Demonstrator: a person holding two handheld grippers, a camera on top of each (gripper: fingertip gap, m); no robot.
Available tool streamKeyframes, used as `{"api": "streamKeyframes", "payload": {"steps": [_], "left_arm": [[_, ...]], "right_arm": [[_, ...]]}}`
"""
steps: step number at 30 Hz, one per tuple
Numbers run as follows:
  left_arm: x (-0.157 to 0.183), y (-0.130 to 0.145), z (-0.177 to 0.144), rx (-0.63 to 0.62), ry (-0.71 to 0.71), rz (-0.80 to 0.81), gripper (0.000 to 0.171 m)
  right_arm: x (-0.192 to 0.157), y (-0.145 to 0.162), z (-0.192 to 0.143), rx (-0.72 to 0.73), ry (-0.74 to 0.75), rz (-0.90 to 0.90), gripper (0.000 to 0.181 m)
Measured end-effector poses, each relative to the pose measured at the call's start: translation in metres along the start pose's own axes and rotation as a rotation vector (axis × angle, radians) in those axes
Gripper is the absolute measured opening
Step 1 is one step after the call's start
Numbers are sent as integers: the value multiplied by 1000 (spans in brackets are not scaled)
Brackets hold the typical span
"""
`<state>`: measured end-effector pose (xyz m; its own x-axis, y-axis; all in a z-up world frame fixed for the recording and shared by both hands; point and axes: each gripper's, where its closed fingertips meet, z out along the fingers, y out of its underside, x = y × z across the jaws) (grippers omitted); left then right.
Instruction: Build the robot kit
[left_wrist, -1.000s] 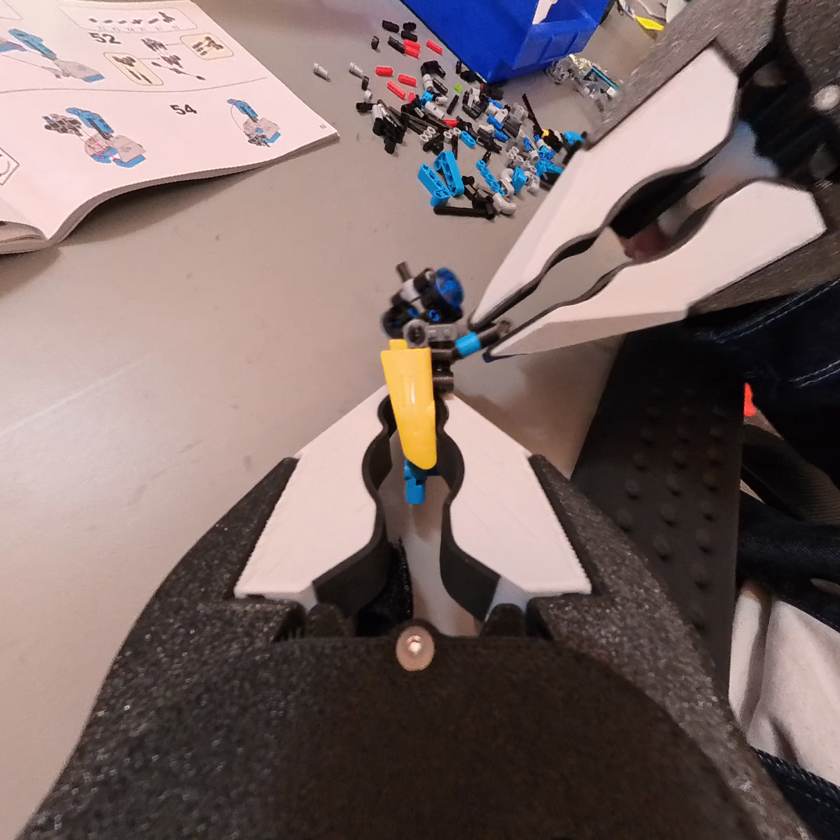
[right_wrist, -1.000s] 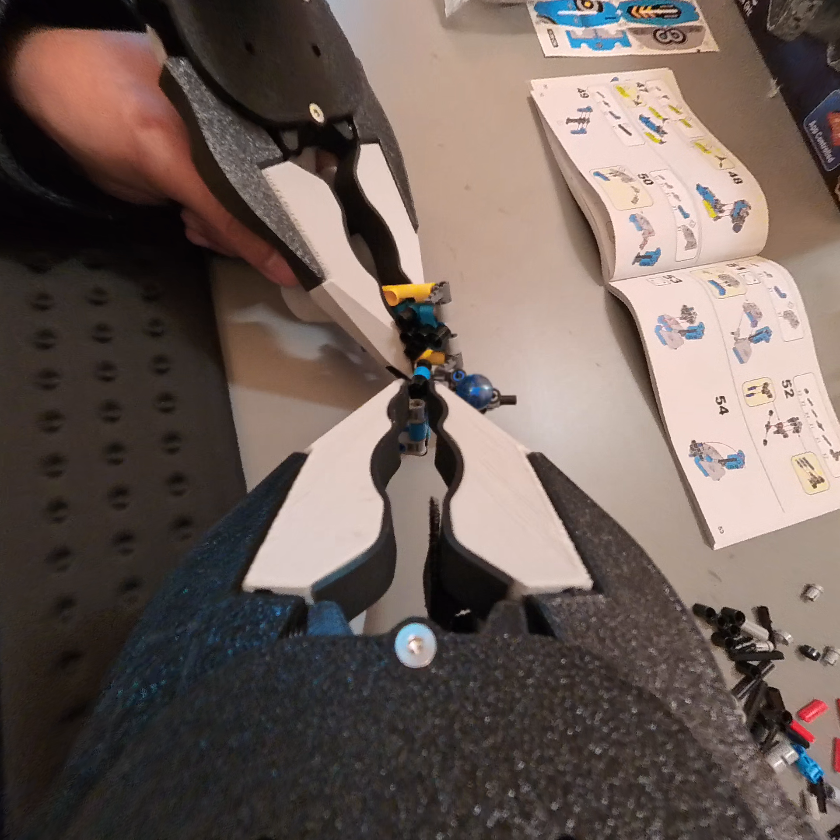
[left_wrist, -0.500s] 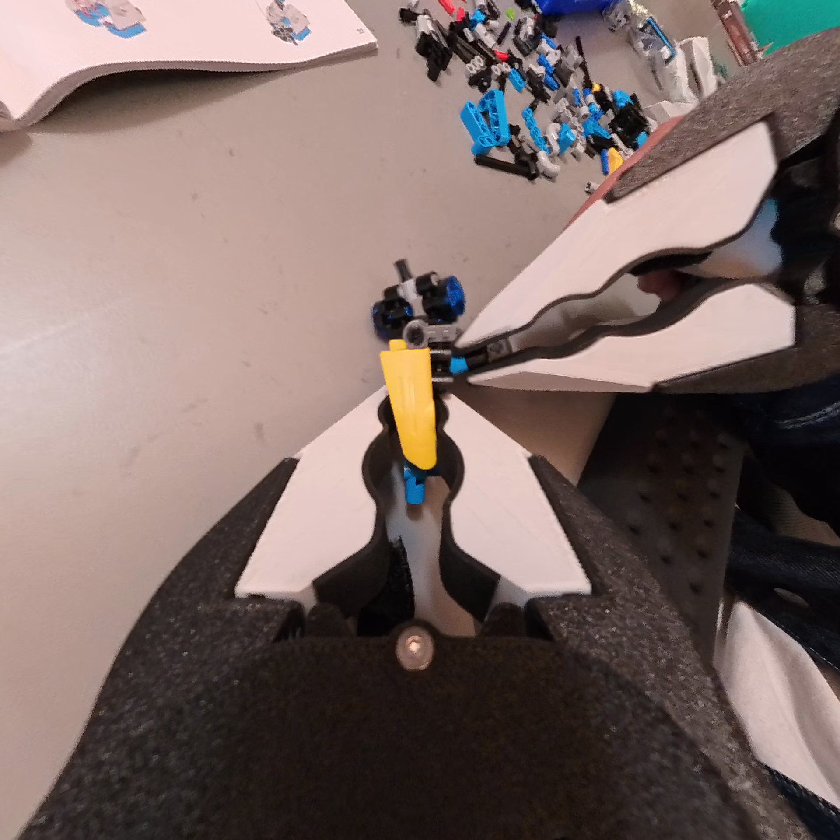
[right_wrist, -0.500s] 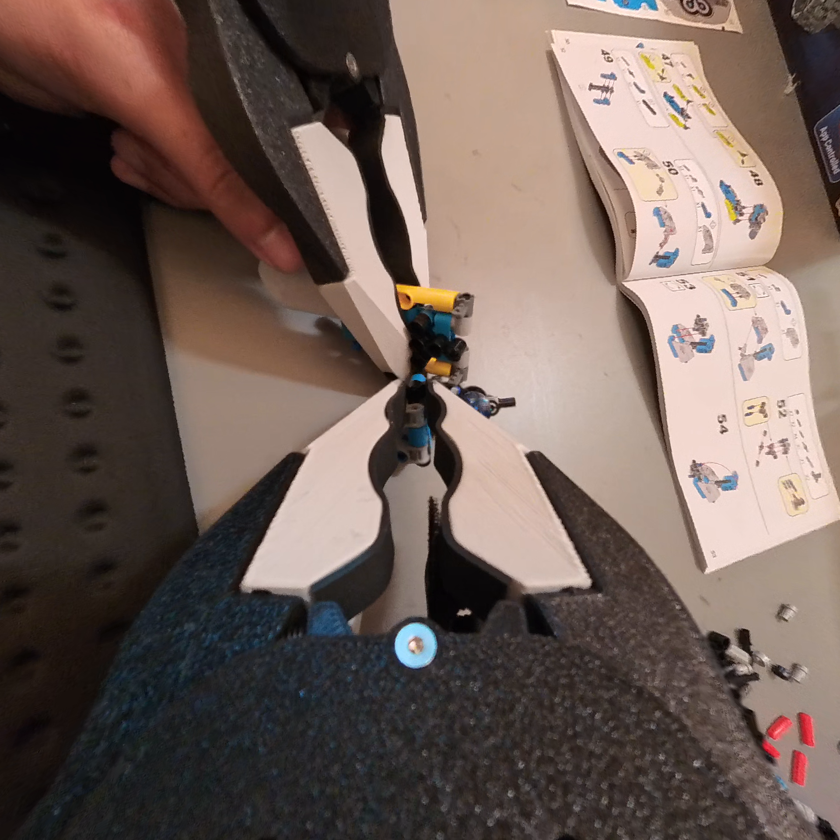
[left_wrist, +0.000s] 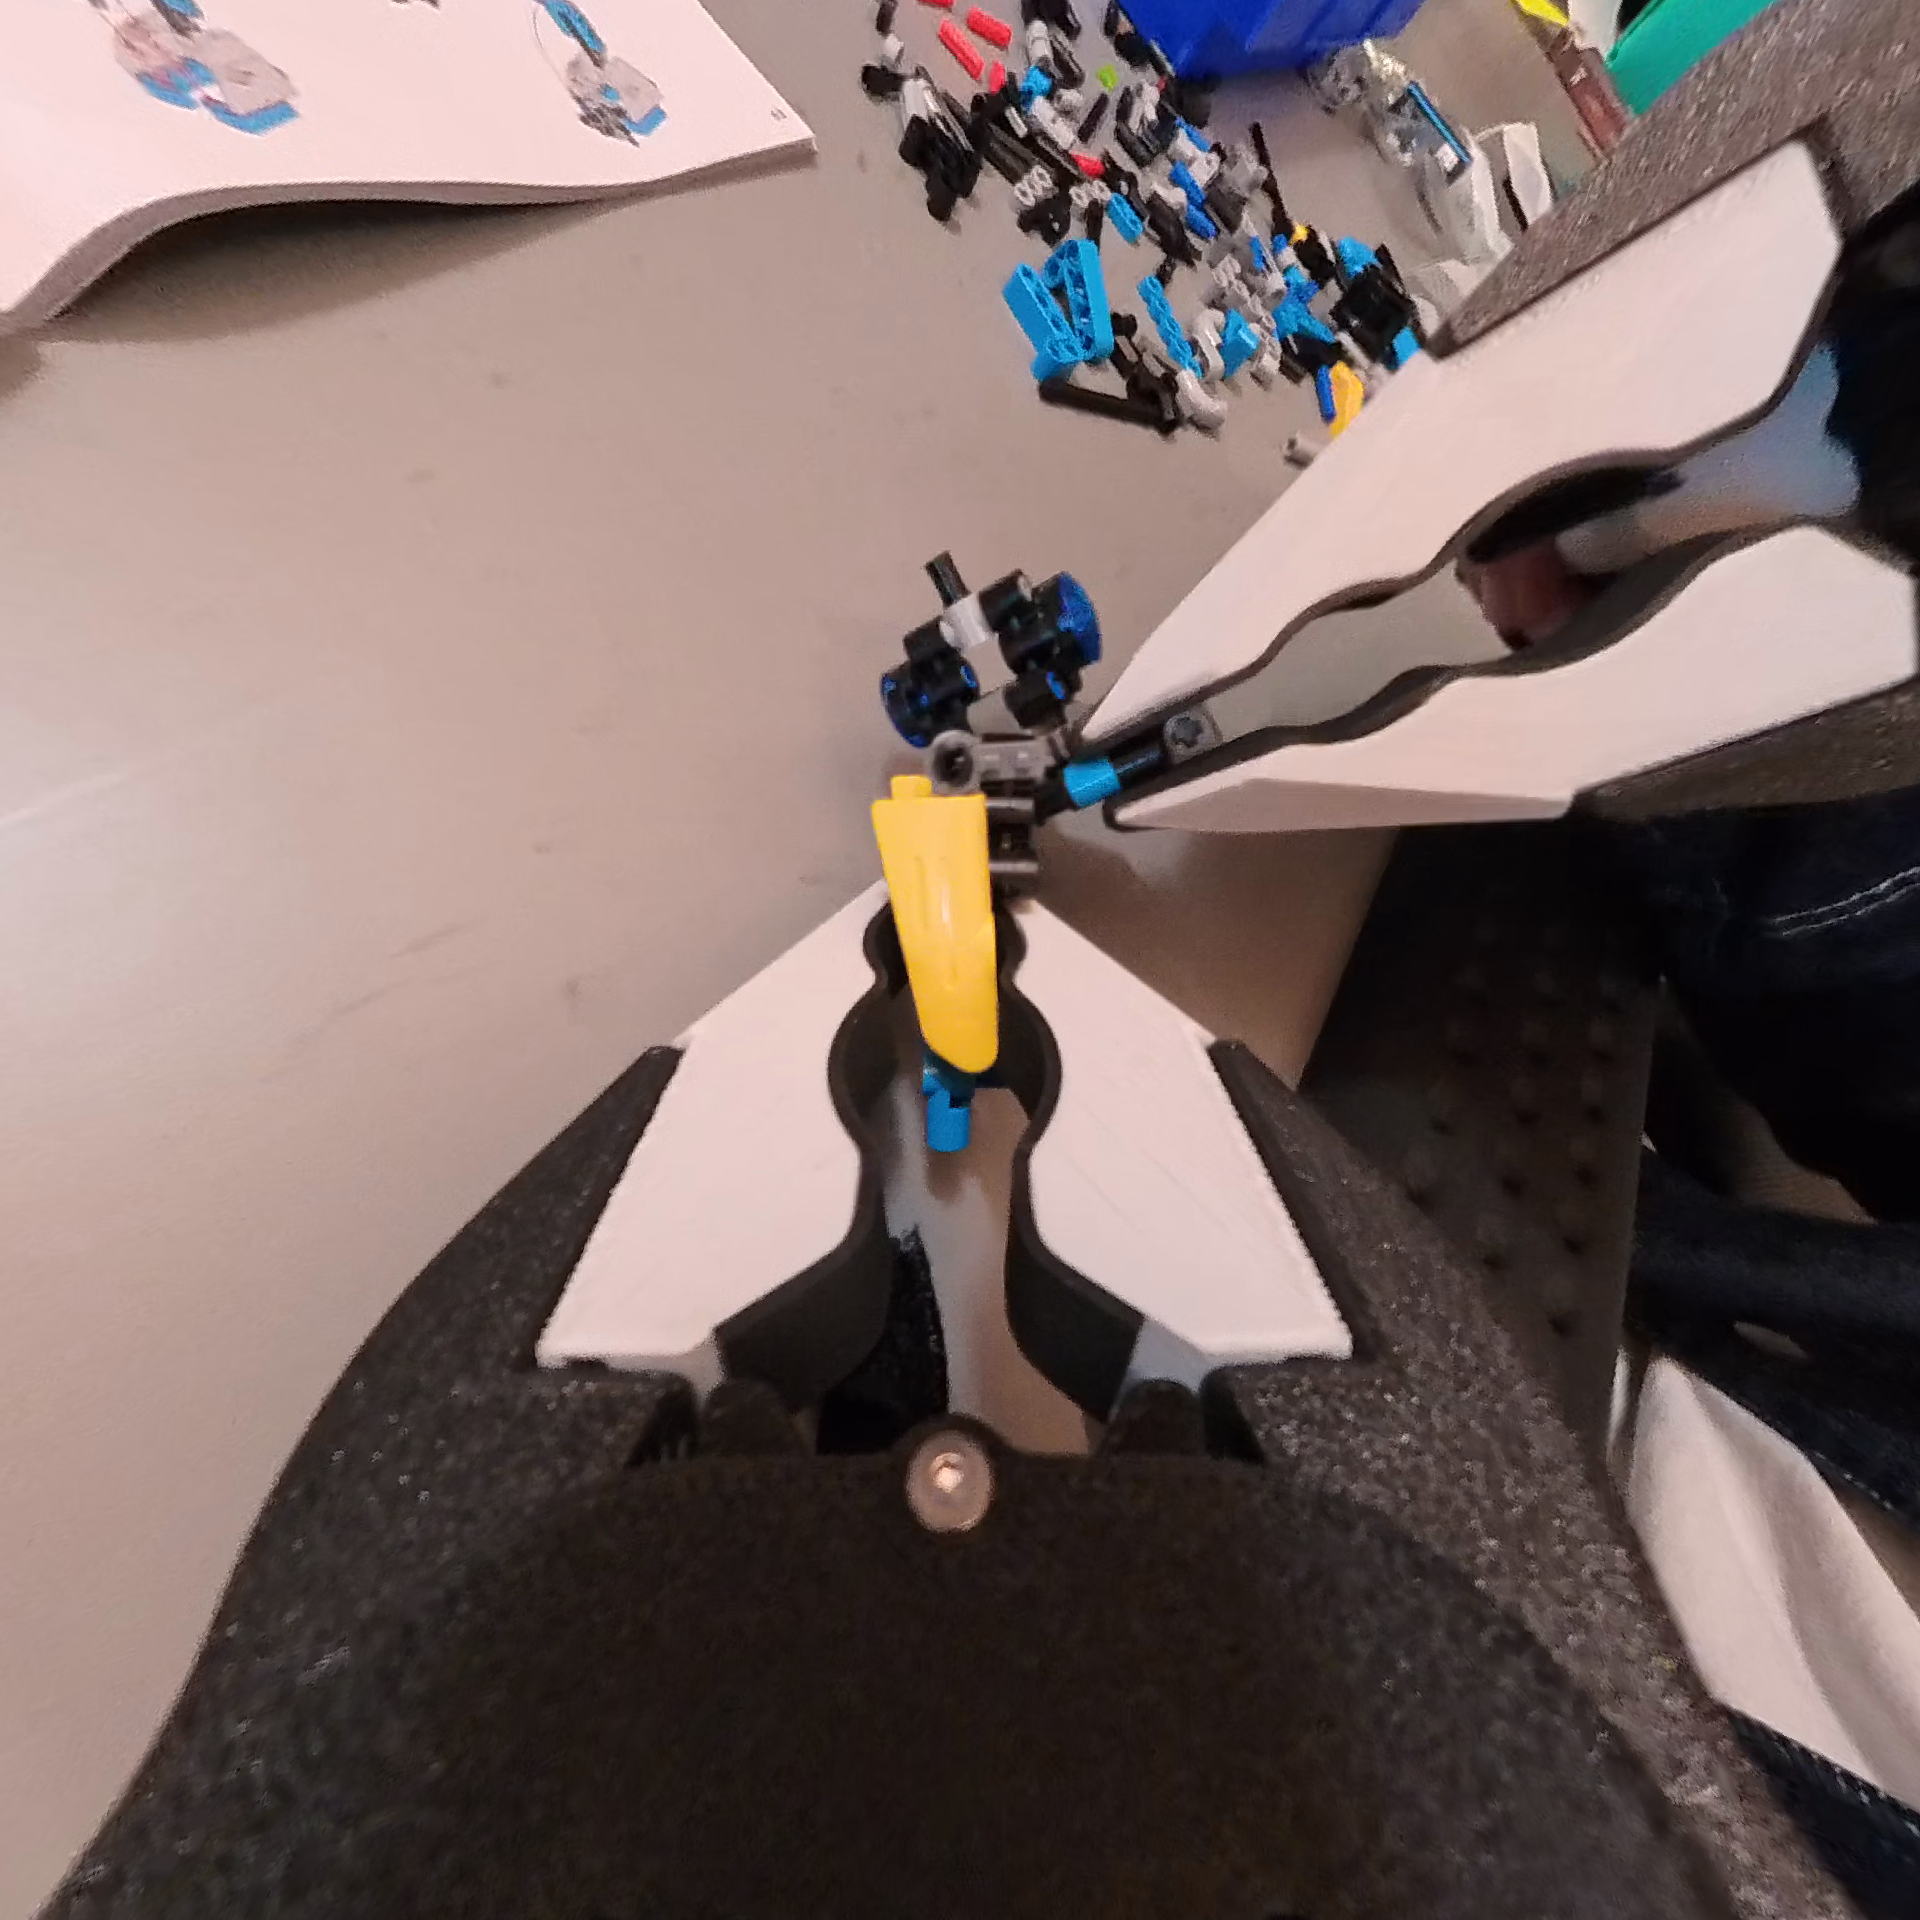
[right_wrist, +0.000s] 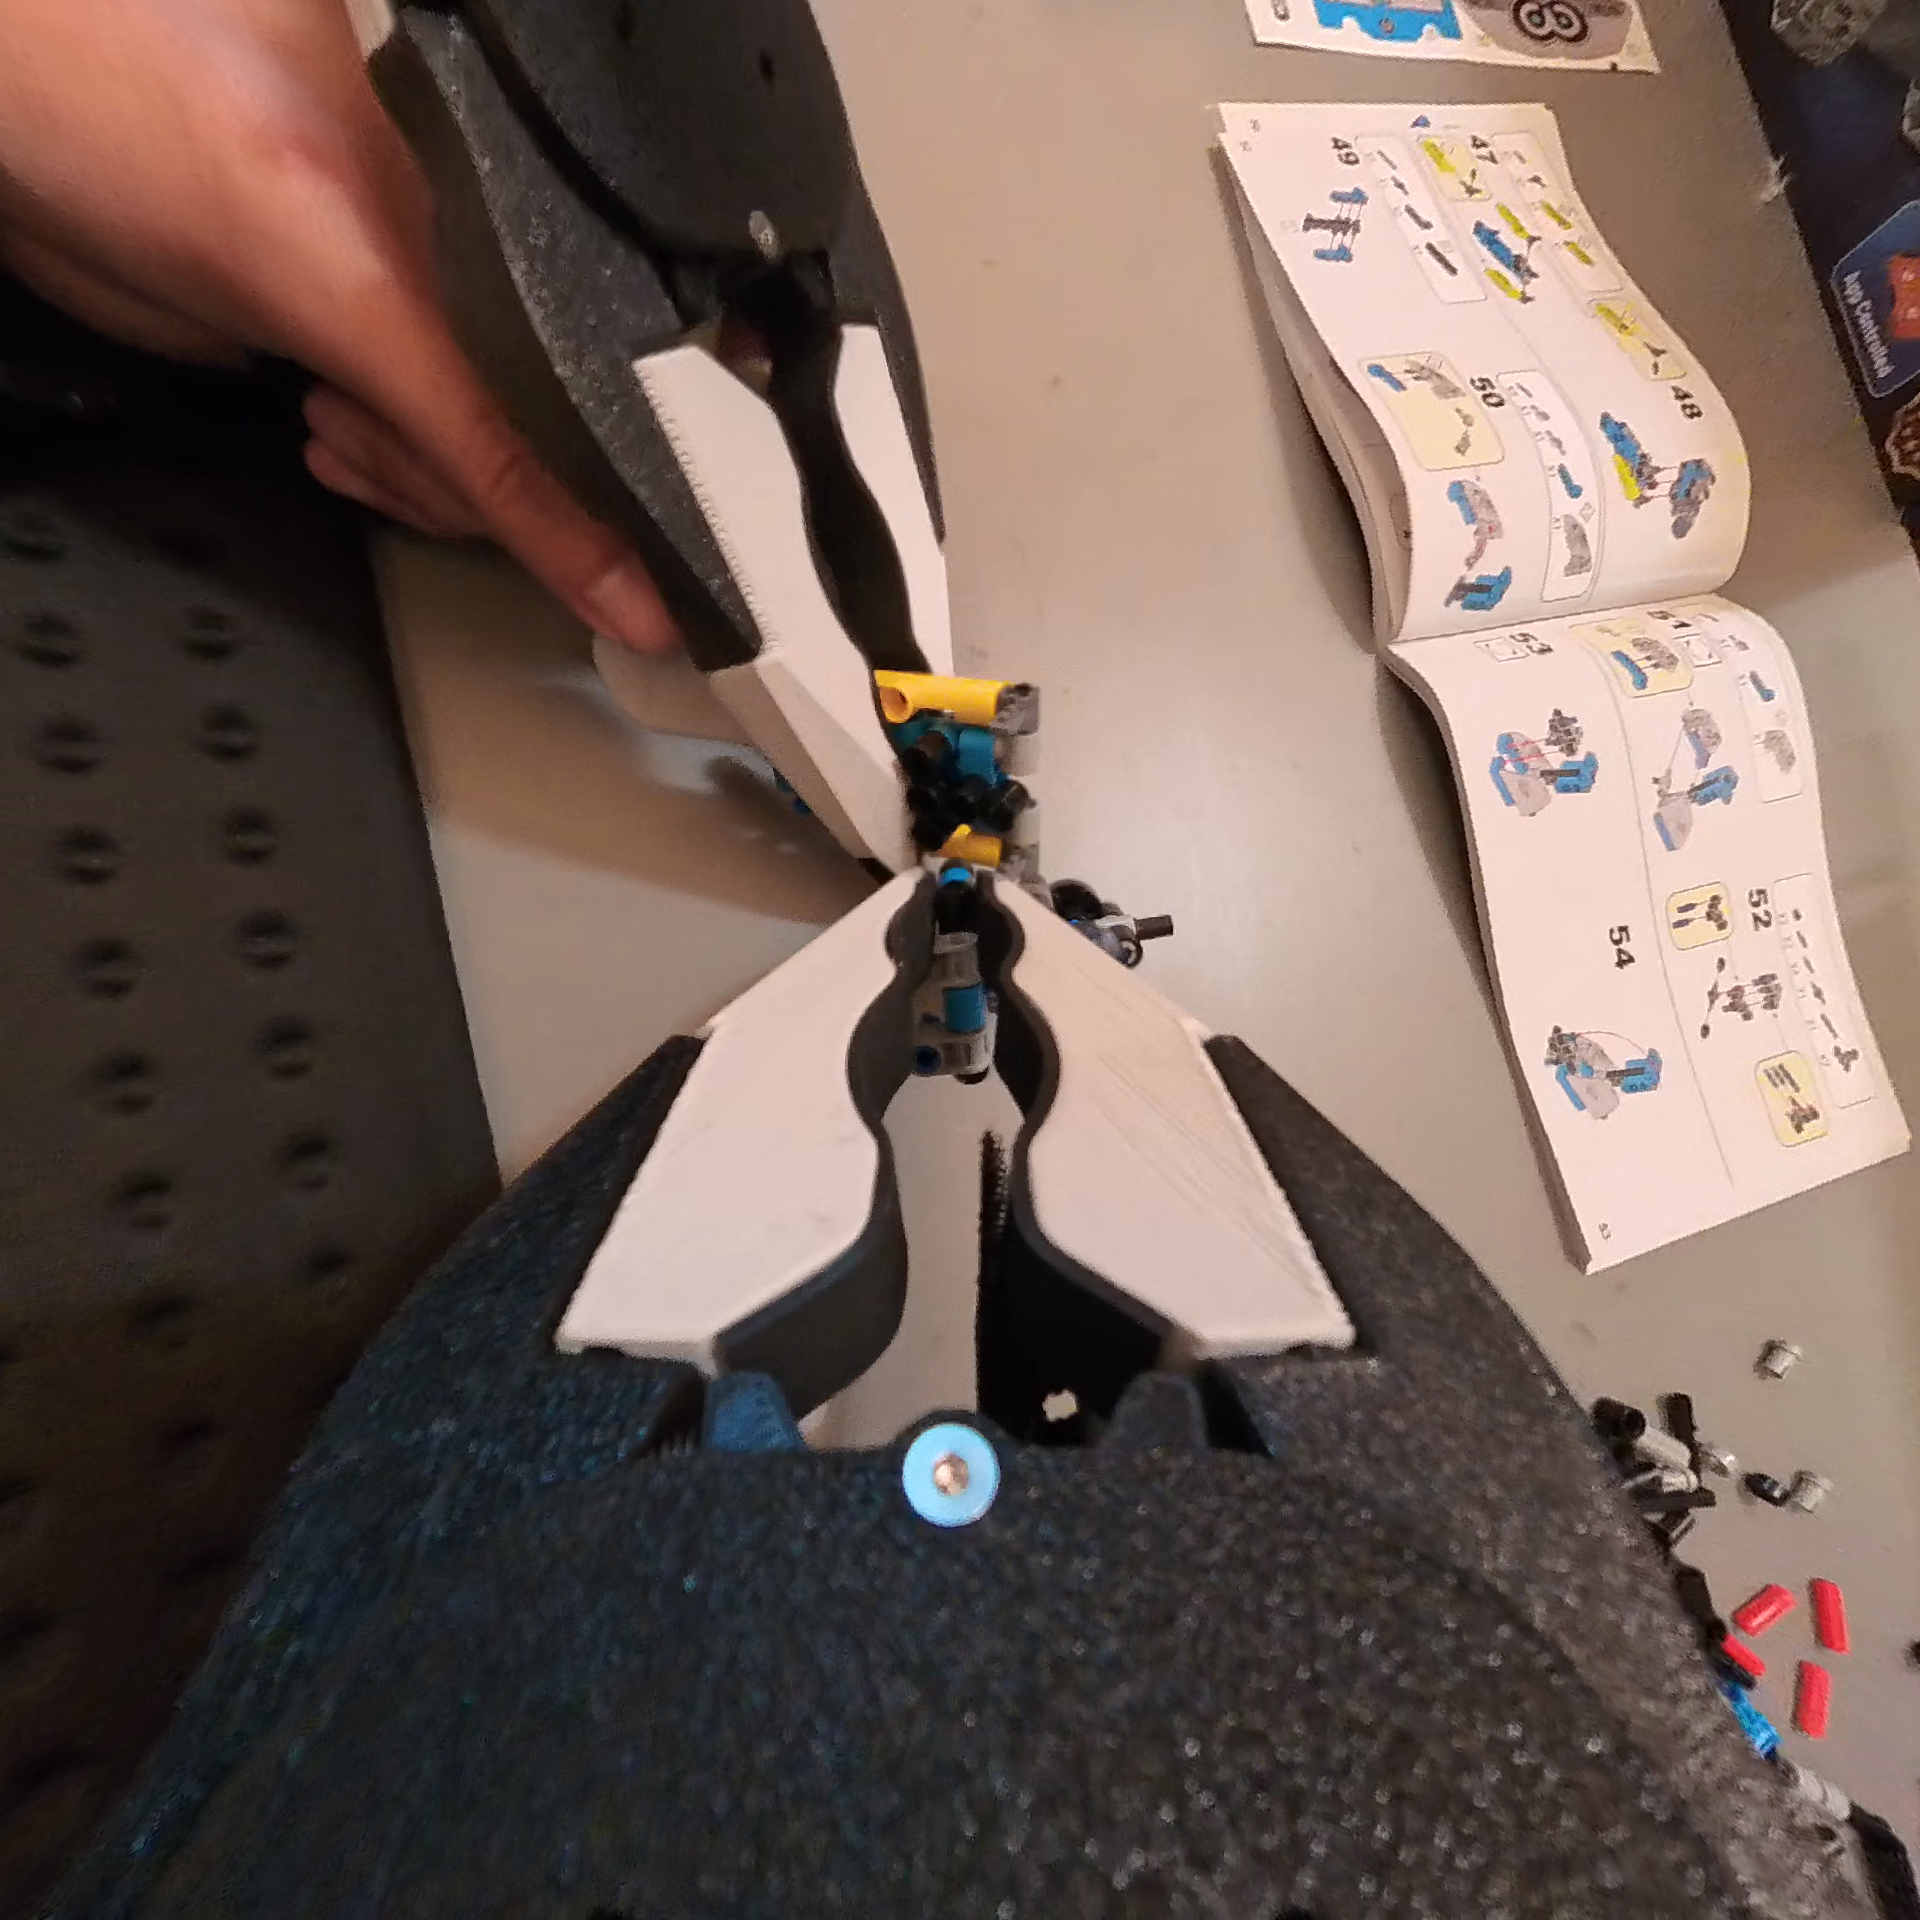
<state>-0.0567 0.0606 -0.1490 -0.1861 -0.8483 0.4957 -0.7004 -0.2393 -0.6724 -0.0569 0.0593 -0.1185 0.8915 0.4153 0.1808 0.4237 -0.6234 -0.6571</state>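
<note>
Since earlier, left tool (left_wrist: 940, 914) tilted; loose bricks (left_wrist: 1174, 249) at 1 o'clock. Both tools, right tool (right_wrist: 951, 883) too, clench brick model (left_wrist: 977, 727): light, probably fragile; grip beams.

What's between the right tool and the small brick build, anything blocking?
Nothing visible. The right tool is shut on the blue-and-black pin end of the small brick build. The left tool is shut on its yellow panel, tips nearly meeting. The loose bricks lie well apart.
</note>
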Motion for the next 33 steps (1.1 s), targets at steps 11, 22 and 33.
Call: {"api": "streamKeyframes", "payload": {"steps": [11,22,33], "left_arm": [[1,3,2,-18,1,4,12],[-5,1,0,-8,-60,38,11],[-4,8,4,-55,-121,151,12]], "right_arm": [[13,-7,-3,160,43,113,6],[8,-32,-2,259,188,43,6],[5,-24,7,223,197,22,7]]}}
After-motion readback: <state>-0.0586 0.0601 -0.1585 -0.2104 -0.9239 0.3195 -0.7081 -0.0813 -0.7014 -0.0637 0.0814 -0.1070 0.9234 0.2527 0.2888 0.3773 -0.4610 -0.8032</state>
